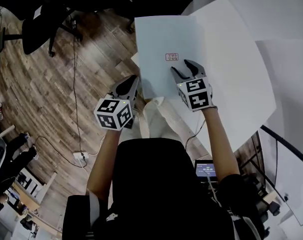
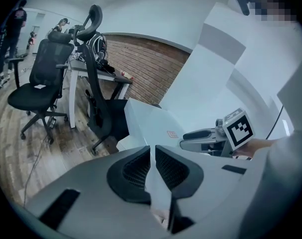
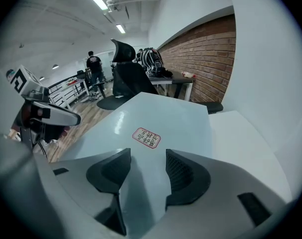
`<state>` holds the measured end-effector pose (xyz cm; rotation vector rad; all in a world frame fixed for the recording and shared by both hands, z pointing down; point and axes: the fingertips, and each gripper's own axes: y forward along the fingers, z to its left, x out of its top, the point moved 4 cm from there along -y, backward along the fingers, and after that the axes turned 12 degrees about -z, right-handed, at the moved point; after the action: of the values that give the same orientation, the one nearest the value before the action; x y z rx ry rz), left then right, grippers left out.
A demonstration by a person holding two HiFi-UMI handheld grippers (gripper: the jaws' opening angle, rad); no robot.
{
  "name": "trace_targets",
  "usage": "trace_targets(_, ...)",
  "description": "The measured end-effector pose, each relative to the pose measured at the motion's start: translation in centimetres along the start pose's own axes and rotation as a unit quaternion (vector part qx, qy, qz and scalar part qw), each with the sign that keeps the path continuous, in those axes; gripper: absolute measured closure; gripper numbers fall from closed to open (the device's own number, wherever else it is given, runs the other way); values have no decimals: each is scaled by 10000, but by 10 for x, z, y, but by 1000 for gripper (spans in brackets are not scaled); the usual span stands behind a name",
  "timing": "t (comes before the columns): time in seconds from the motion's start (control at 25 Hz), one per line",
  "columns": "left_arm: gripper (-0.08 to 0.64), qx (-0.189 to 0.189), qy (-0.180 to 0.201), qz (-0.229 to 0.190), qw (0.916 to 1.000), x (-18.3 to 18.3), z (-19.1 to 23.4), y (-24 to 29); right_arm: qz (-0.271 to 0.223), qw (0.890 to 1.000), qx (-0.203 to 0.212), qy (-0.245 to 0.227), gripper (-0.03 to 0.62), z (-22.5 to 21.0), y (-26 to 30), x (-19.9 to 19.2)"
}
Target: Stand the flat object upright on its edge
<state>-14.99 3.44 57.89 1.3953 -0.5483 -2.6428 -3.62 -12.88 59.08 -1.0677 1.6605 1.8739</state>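
Note:
The flat object is a pale grey-white board [image 1: 161,39] with a small red label [image 1: 172,57]. It lies over the left edge of the white table [image 1: 241,84], and its left side sticks out over the floor. My left gripper [image 1: 133,82] is at the board's near left edge; in the left gripper view its jaws [image 2: 152,158] are shut on the thin edge of the board [image 2: 151,121]. My right gripper [image 1: 184,66] hovers over the board's near right part. Its jaws [image 3: 148,166] stand open, with the board [image 3: 161,118] and label [image 3: 146,137] showing between them.
Wooden floor with a cable [image 1: 74,84] lies left of the table. Black office chairs [image 1: 41,29] [image 2: 41,83] and a desk [image 2: 98,71] stand beyond it. People stand far off [image 3: 93,66]. A brick wall [image 3: 206,59] runs behind the table.

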Motion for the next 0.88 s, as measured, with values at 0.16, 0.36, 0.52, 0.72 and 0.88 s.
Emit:
trace_targets(0.16, 471, -25, -357, -122, 9993, -2, 11, -2, 39, 9996, 215, -151, 375, 10, 3, 2)
trace_targets(0.36, 434, -37, -559, -182, 9983, -3, 21, 2, 18, 9995, 265, -169, 379, 12, 2, 4)
trace_targets(0.52, 419, -60, -692, -203, 9974, -2, 30, 6, 50, 9994, 327, -141, 380, 17, 4, 8)
trace_targets(0.72, 403, -42, -775, -285, 9966, -2, 38, 11, 41, 9987, 432, -255, 383, 24, 7, 8)
trace_targets(0.88, 396, 27, -868, -283, 9958, -7, 50, 8, 34, 9981, 524, -321, 387, 32, 10, 9)
